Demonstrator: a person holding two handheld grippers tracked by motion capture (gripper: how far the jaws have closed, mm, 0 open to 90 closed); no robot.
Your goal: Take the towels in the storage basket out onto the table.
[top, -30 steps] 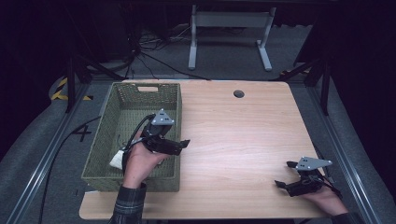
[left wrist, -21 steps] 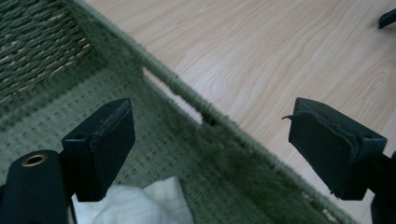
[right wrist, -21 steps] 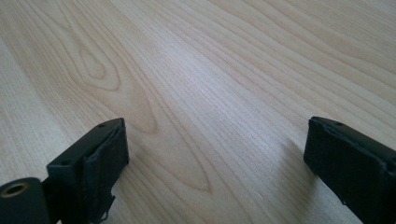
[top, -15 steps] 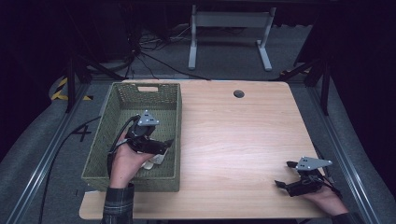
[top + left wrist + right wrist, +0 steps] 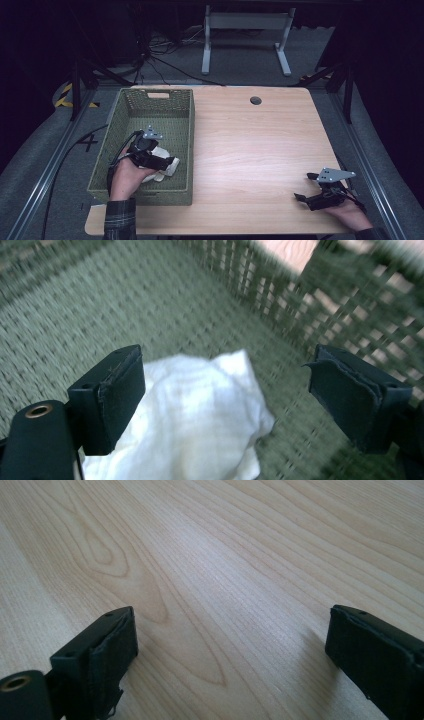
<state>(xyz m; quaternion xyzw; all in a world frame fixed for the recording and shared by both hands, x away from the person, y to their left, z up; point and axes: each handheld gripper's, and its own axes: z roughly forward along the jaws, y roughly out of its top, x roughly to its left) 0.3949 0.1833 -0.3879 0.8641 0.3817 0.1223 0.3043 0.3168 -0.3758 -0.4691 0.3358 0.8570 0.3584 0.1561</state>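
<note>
A green woven basket stands on the left part of the wooden table. A crumpled white cloth lies on its floor near the front right corner. My left gripper is down inside the basket, open, right above the cloth. In the left gripper view the white cloth lies below and between the wide-apart jaws of the left gripper, apart from both pads. My right gripper rests open at the table's front right corner. In the right gripper view the right gripper has bare wood between its jaws.
The basket's right wall rises close beyond the left gripper's right jaw. A round cable hole sits at the table's back middle. A metal stand is on the floor behind the table.
My left gripper has moved left and down from the basket's right rim into the basket, over the white cloth. The right gripper has stayed put.
</note>
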